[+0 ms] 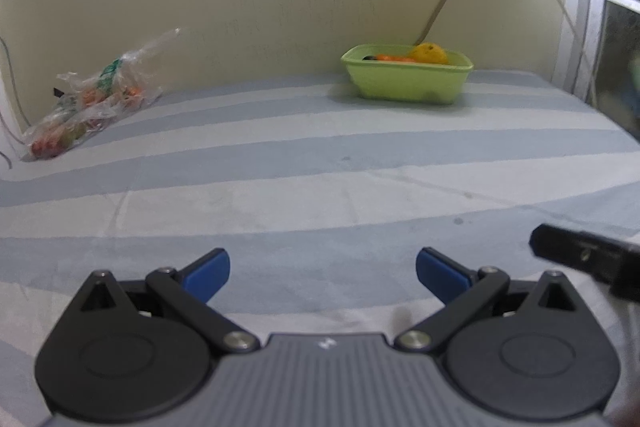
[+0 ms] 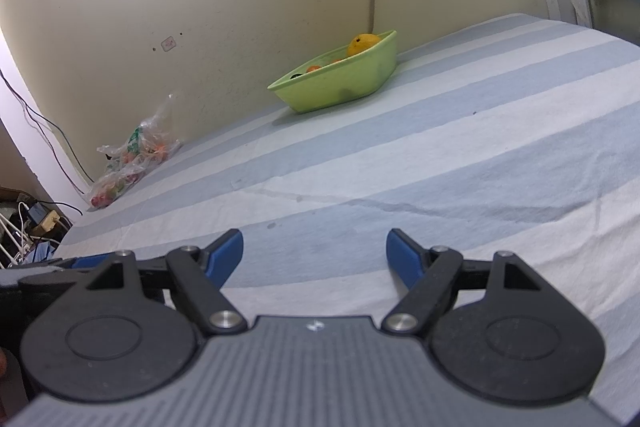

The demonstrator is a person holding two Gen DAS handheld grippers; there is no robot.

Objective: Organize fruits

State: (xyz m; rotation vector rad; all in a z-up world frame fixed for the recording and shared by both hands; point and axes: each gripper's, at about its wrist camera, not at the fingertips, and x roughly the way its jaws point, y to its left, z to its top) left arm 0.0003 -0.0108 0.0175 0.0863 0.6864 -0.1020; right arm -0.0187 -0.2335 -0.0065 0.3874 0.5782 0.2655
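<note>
Left gripper [image 1: 322, 269]: seen low over the striped bedsheet [image 1: 320, 163] with its blue pads [image 1: 208, 273] spread wide apart; nothing is caught between them; it is released.

Right gripper [image 2: 315, 257]: likewise seen near the front of the sheet, its blue pads [image 2: 226, 255] standing well apart with only cloth showing in the gap; nothing is grasped (its black edge is also glimpsed at the right border of the left wrist view).

Green tub [image 1: 408, 83]: set at the far side of the sheet, close to the wall [image 1: 280, 7]; a yellow-orange fruit [image 1: 430, 53] is seen above its rim toward the right end, and smaller orange pieces [image 1: 390, 58] are seen beside it inside the tub; how many are there cannot be told.

Plastic bag [image 1: 88, 99]: laid at the far left against the wall, well apart from the tub; reddish, orange and greenish fruits are made out through the clear film, blurred, so kinds are not named.

Step in hand: judged to be a pause between transfers, or the approach to a pickup; some fruit is already lodged in the tub, while more is left in the bag; neither gripper is close to either.

Next move: a reach across the sheet toward the bag is probably called for; the crumpled film would have to be parted or held down by one gripper so that a single fruit can be closed upon by the other; the fruit would then be carried over to the tub and let go inside the rim.

Caution: slippery film could be pinched instead of fruit; round fruit may roll on the soft sheet if it is dropped short.
</note>
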